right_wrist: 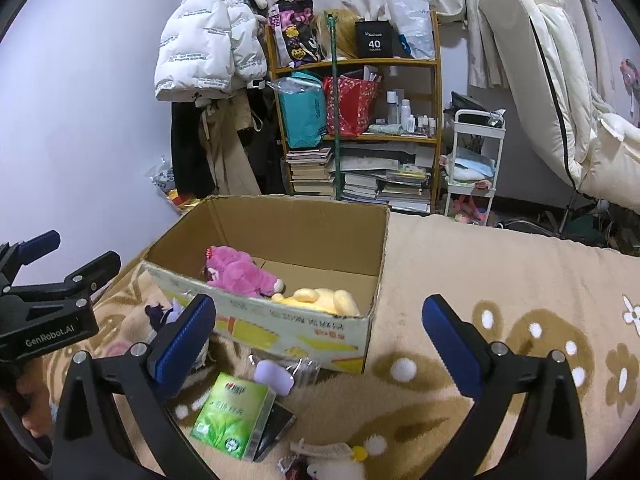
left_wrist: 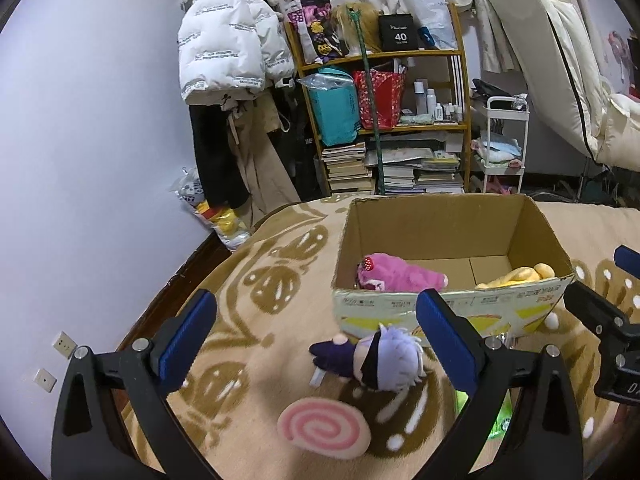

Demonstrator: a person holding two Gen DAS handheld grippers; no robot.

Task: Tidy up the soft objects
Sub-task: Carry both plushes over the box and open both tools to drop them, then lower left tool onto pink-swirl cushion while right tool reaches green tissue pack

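An open cardboard box point(left_wrist: 452, 308) stands on the patterned blanket; it also shows in the right wrist view point(right_wrist: 304, 328). Inside lie a pink plush point(left_wrist: 400, 276) point(right_wrist: 240, 272) and a yellow plush point(left_wrist: 516, 276) point(right_wrist: 320, 300). A purple-haired doll point(left_wrist: 372, 360) lies in front of the box, with a pink spiral cushion point(left_wrist: 324, 428) nearer me. My left gripper point(left_wrist: 316, 336) is open and empty above the doll. My right gripper point(right_wrist: 320, 332) is open and empty before the box. A green tissue pack point(right_wrist: 232, 416) and a lilac soft piece point(right_wrist: 274, 376) lie below it.
The beige blanket point(right_wrist: 500, 272) stretches to the right of the box. A small white plush point(right_wrist: 332, 468) lies at the bottom edge. Behind stand a cluttered shelf point(left_wrist: 384, 120), hanging coats point(left_wrist: 228, 40), a white cart point(left_wrist: 504, 144) and a leaning mattress point(left_wrist: 560, 60).
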